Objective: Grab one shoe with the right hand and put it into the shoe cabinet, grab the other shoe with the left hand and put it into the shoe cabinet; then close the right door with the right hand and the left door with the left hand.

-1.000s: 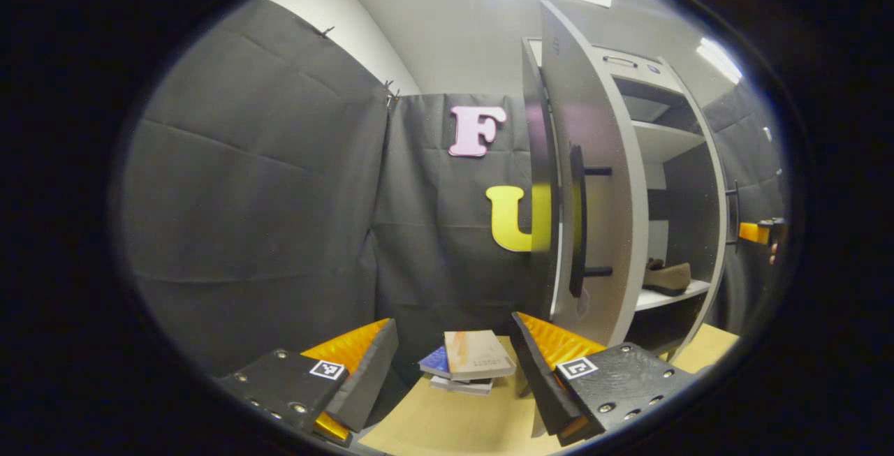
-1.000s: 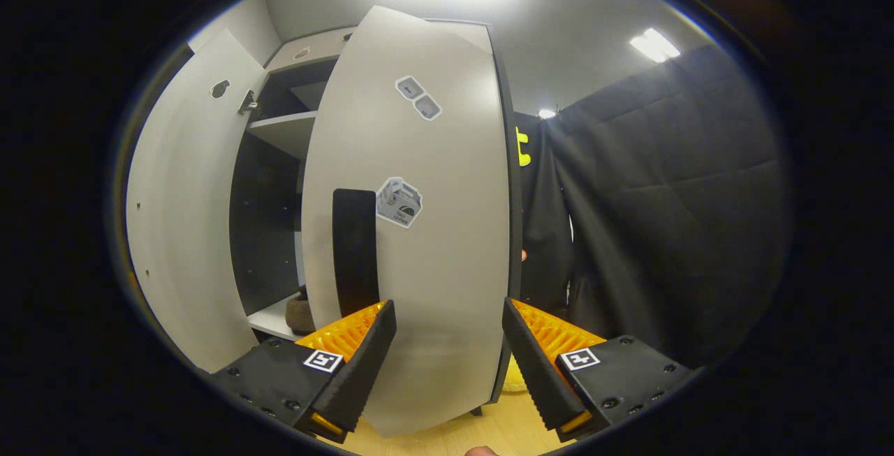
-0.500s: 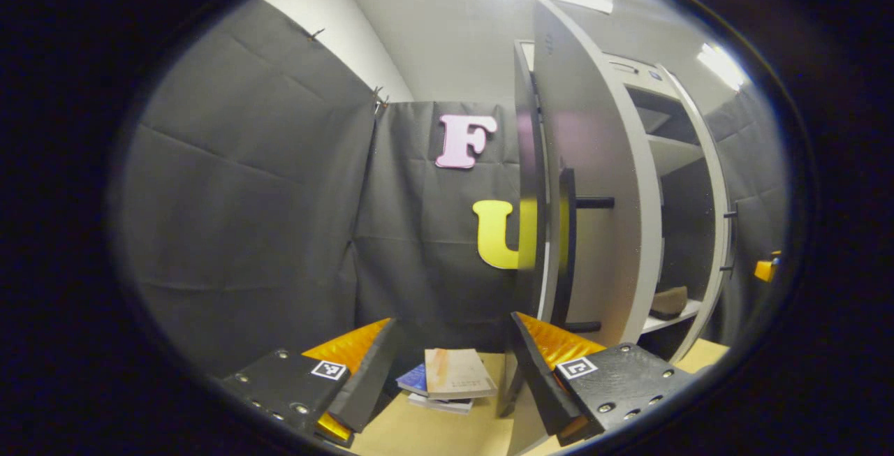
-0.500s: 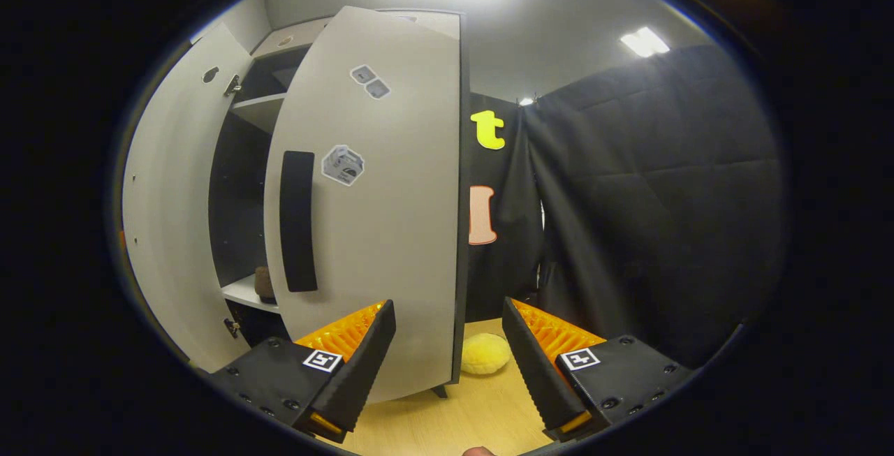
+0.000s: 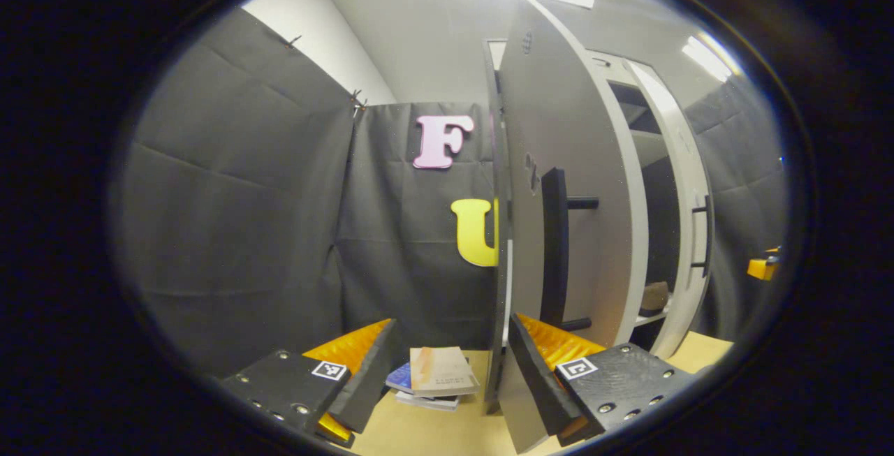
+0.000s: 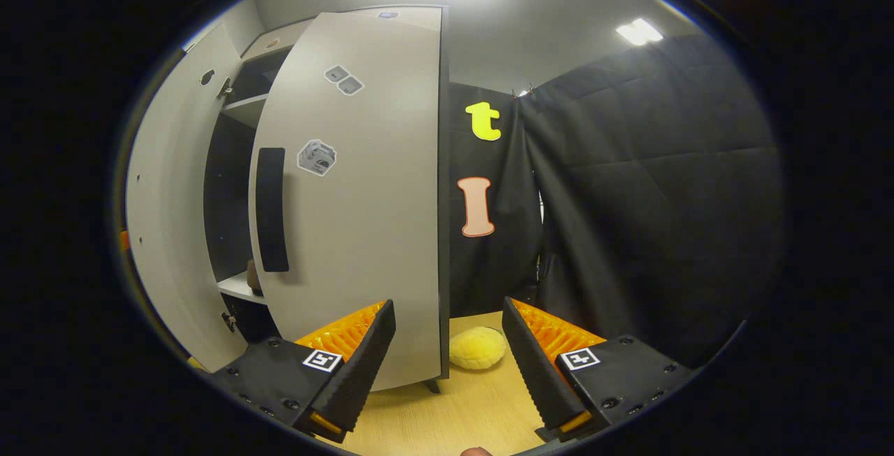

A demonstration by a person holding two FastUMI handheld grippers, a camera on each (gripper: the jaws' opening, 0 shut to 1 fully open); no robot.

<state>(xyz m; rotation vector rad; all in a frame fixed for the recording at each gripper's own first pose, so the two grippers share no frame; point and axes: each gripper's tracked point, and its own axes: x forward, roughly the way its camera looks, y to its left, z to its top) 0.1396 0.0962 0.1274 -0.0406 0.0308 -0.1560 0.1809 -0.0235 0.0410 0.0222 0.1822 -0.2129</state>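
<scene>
Both grippers hung open and empty. Left gripper sat just beside the left door, right gripper by the right door; both doors ajar. Stiff, light panels, I judged: push the outer face near the handle. One shoe lay on the shelf.

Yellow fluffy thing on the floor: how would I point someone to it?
Start at the tall grey shoe cabinet and follow its right door down to the wooden floor. Just beyond the door's bottom corner, against the black cloth, lies a yellow plush lump: the one soft, round thing here.
</scene>
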